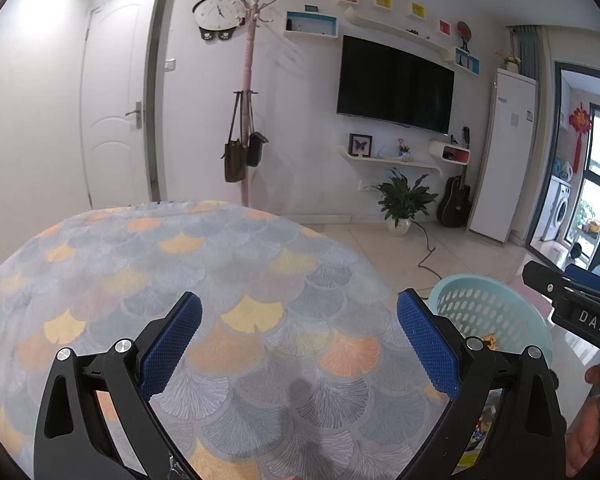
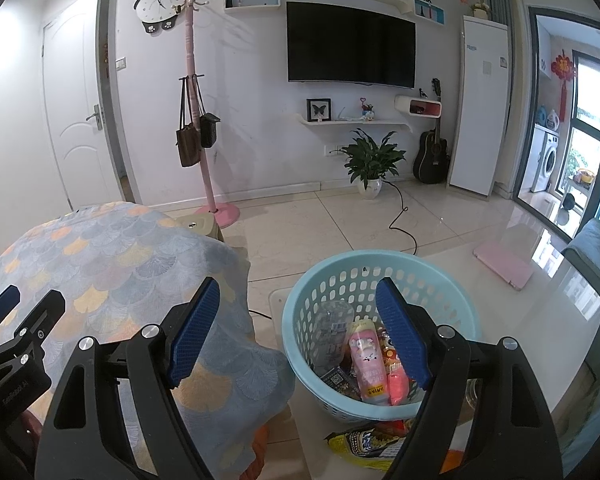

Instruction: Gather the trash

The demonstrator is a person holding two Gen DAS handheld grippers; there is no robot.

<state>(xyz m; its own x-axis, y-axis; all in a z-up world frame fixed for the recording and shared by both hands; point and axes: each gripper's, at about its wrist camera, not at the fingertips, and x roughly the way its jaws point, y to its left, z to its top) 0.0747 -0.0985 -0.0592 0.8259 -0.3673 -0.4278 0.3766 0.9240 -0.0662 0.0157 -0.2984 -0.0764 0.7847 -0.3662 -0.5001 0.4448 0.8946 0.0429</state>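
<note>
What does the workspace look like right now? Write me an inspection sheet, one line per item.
Surface: table under a fan-patterned cloth; nothing seen on it.
Job's things: blue basket on a low white surface beside the table, holding a clear bottle, a pink bottle and wrappers; a yellow wrapper lies outside, in front of it.
Clutter: pink pad on the floor.
Grippers: left gripper open over the cloth, holding nothing; right gripper open, holding nothing.
Cables: black cord runs across the floor from near the plant.
Surroundings: TV, coat stand with bags, guitar, door.
</note>
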